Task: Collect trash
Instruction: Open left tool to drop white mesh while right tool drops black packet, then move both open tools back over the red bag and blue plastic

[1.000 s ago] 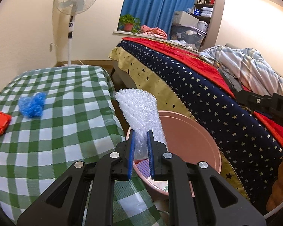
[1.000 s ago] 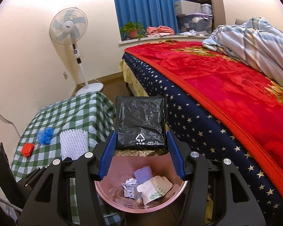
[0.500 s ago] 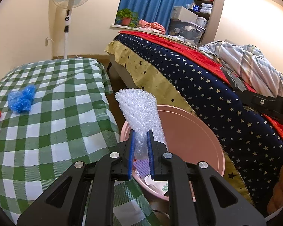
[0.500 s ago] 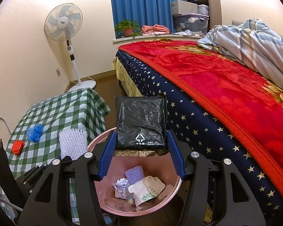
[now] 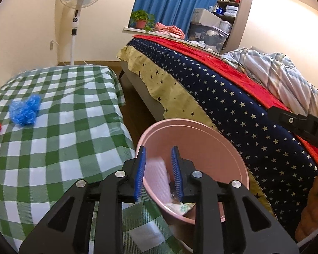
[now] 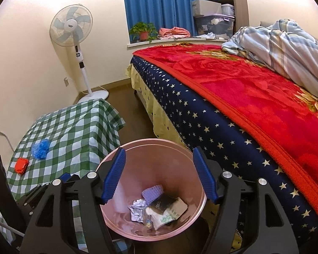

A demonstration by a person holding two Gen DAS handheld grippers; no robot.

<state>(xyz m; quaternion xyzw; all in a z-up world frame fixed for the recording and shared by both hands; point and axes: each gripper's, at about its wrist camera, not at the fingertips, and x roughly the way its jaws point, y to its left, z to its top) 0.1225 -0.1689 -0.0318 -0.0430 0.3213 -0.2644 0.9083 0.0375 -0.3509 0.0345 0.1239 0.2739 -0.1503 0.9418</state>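
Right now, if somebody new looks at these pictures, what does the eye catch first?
Probably the pink bin on the floor between table and bed, with crumpled trash inside and both grippers open above it. Next, the bright red blanket over the bed on the right. Then the blue plastic wad and a red packet lying on the green checked tablecloth.

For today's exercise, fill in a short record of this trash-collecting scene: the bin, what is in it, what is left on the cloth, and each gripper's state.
bin: pink bin on the floor between checked table and bed
in bin: bubble wrap, crumpled foil, black packet
left on cloth: blue plastic wad, red packet
left gripper: jaws just opened, bubble wrap blurred between them, apparently dropping
right gripper: jaws just opened, nothing held
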